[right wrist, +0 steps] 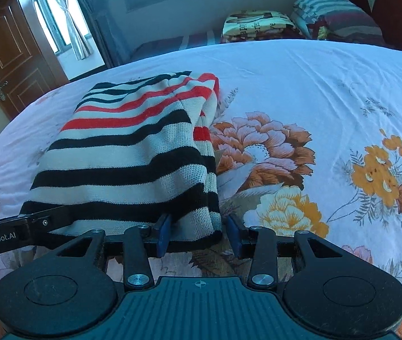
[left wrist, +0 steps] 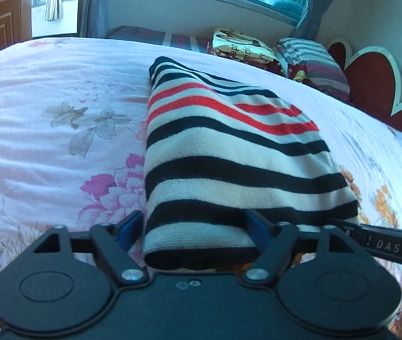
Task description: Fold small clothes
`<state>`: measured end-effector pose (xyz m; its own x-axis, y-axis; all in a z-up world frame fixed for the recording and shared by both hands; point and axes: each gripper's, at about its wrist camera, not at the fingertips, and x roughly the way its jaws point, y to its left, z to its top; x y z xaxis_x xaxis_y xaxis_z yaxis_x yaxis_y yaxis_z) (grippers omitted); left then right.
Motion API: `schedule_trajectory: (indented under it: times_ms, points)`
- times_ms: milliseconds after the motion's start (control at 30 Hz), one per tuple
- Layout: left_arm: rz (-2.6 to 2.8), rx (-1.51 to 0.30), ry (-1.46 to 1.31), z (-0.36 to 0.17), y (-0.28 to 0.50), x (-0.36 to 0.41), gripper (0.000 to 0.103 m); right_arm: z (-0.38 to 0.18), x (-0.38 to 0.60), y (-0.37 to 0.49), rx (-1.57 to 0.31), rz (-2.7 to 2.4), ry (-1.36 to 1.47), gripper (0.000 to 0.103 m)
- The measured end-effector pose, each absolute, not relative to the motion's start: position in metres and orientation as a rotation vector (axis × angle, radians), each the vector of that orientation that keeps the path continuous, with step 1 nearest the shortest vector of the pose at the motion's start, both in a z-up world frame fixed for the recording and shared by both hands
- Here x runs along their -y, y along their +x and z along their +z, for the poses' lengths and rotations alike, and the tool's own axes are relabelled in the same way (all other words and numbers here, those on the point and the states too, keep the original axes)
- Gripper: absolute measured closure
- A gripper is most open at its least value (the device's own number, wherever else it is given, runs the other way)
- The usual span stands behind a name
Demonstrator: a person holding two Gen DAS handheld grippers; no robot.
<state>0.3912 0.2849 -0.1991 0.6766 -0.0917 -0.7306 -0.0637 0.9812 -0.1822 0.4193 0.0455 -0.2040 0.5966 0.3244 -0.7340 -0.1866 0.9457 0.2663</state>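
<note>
**Op:** Since both claws sit at the near hem, I read this as a grab for the next fold. Left claw (left wrist: 192, 233) has its blue pads apart, one each side of the near-left corner of the striped sweater (left wrist: 229, 153); fabric fills the gap but I can't call it pinched.

**Spotter:** And the right?

**Op:** Right claw (right wrist: 199, 233) also apart, pads straddling the near-right corner. Cloth sits against the left pad, small gap to the right pad, so nothing clamped yet imo.

**Spotter:** Where's the garment?

**Op:** Flat-ish on the bed (left wrist: 45, 119), on the floral sheet, already doubled over. In the right view I see layered edges along its right side. Pillows (left wrist: 311, 56) are well apart at the headboard end, no interference.

**Spotter:** Why both at the hem?

**Op:** Probably so both corners lift together and the edge stays straight when carried toward the far end. Knit is thick and floppy, so layers may slip or only the top layer may get caught. I'd want all layers between the pads before closing.
</note>
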Motion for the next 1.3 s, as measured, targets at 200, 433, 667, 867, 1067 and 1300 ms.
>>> schedule_trajectory:
  times_ms: [200,433,667,867,1067,1300]
  points:
    - [0.042,-0.863,-0.202,-0.203,0.396,-0.283,0.0,-0.202,-0.049,0.422,-0.897,0.294,0.155,0.062]
    - [0.115,-0.879,-0.228,-0.202,0.396,-0.279,0.0,-0.205,-0.046,0.427,-0.904,0.277,0.136,0.043]
    - [0.168,-0.855,-0.257,-0.186,0.381,-0.278,0.016,-0.181,-0.029,0.417,-0.938,0.32,0.172,0.037]
    - [0.256,-0.772,-0.143,-0.131,0.324,-0.26,0.014,-0.131,-0.008,0.354,-0.913,0.418,0.157,0.014]
    - [0.314,-0.709,-0.172,-0.075,0.242,-0.246,0.01,-0.082,0.008,0.26,-0.822,0.471,0.076,0.003]
    - [0.305,-0.675,-0.136,-0.036,0.135,-0.207,0.004,-0.031,0.035,0.146,-0.677,0.397,0.046,0.0]
